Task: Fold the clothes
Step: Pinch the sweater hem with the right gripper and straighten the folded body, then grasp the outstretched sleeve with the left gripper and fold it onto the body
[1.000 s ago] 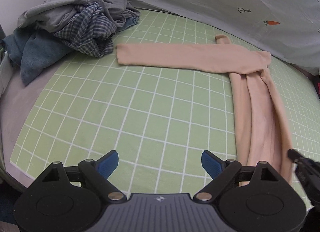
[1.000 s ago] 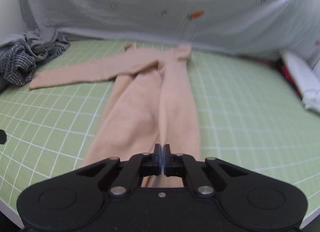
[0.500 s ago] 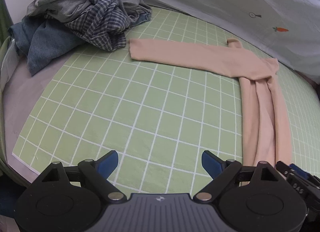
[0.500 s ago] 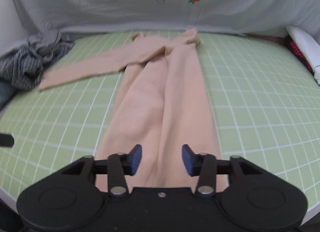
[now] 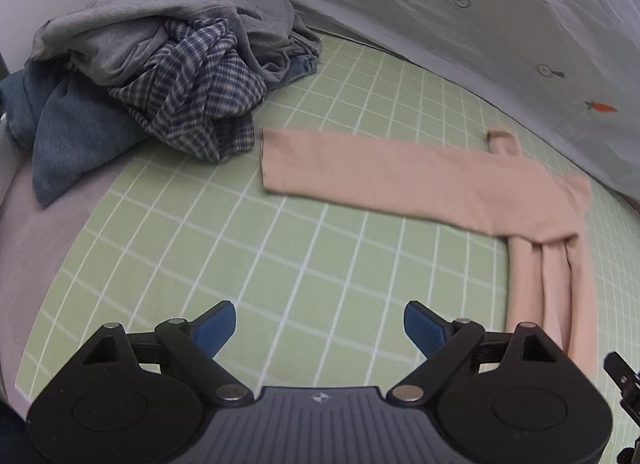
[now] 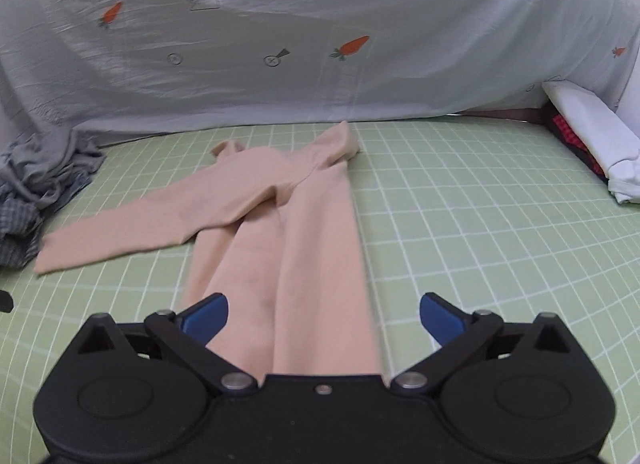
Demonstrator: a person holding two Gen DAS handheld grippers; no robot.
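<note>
A peach top [image 6: 304, 232] lies flat on the green checked sheet [image 6: 480, 232], its body folded into a long strip running near to far and one sleeve [image 5: 380, 175] stretched left toward a heap of clothes [image 5: 168, 75]. The right gripper [image 6: 323, 314] is opening wide over the strip's near end, gripping nothing. The left gripper [image 5: 319, 324] hangs wide over bare sheet left of the strip.

Right gripper [image 6: 323, 314] jaws opening wide, having let go of peach long-sleeved knit garment [image 6: 304, 248]; now lying flat on green gridded mat [image 6: 480, 223].
</note>
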